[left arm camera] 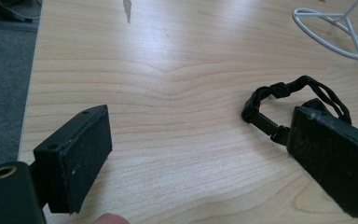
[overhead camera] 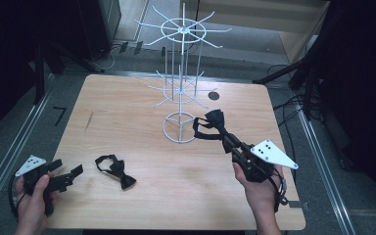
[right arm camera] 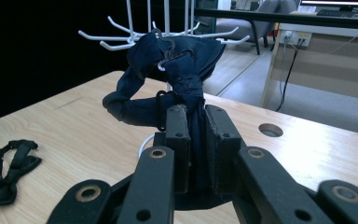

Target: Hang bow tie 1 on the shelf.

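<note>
Here, your left gripper (overhead camera: 63, 177) sits at the near left corner of the table (overhead camera: 127, 107), well to the near left of the white wire rack (overhead camera: 180, 98), with its jaws standing wide apart and nothing between them. In the left gripper view its pads (left arm camera: 81, 156) frame bare wood, and a black bow tie (left arm camera: 291, 105) lies flat on the table just past the right-hand jaw.

From above, that black bow tie (overhead camera: 115, 170) rests on the wood between your left gripper and the rack's round base, nearer to the gripper, with its strap curled in a loop.

Your right gripper (overhead camera: 225, 138) reaches in from the near right toward the rack, and its jaws are clamped on a dark blue bow tie (overhead camera: 210, 122). In the right gripper view the pads (right arm camera: 179, 140) pinch the cloth of the dark blue bow tie (right arm camera: 177, 70), which stands up above them, its strap bent over to the left. The tie is held off the table, just to the right of the rack's base ring, with the rack's lower hooks (right arm camera: 116, 39) close behind it.
</note>
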Demonstrator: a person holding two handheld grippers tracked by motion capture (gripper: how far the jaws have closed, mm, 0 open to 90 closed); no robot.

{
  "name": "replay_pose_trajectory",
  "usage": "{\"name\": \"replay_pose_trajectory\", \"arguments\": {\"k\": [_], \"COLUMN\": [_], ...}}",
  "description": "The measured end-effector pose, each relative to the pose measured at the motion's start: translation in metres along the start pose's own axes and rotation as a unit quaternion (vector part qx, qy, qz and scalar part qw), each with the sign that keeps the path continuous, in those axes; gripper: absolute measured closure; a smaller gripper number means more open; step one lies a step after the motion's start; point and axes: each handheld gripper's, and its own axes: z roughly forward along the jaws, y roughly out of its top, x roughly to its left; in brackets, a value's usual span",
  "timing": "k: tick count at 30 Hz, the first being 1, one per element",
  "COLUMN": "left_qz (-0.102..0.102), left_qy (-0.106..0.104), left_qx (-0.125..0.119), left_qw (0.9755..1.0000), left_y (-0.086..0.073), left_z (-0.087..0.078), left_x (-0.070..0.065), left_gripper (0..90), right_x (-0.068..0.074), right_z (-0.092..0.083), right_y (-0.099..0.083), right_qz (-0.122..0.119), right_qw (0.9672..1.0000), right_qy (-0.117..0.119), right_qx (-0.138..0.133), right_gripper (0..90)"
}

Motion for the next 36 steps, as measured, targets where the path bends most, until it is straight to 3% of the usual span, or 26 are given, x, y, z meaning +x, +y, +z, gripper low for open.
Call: {"name": "replay_pose_trajectory", "arguments": {"k": [25, 36], "left_qz": [0.000, 0.000], "left_qy": [-0.003, -0.003], "left_qx": [0.000, 0.000], "left_qw": [1.0000, 1.0000], "left_y": [0.000, 0.000], "left_z": [0.000, 0.000], "left_x": [0.000, 0.000], "left_gripper": [7.1, 7.1], "right_x": [-0.001, -0.007], "right_z": [0.008, 0.016], "right_y": [0.019, 0.022], "right_qz": [0.004, 0.026], "right_qw": [0.9995, 0.9991], "right_qy": [-0.003, -0.003], "right_qx": [-0.031, -0.034], "right_gripper": [82.0, 82.0]}}
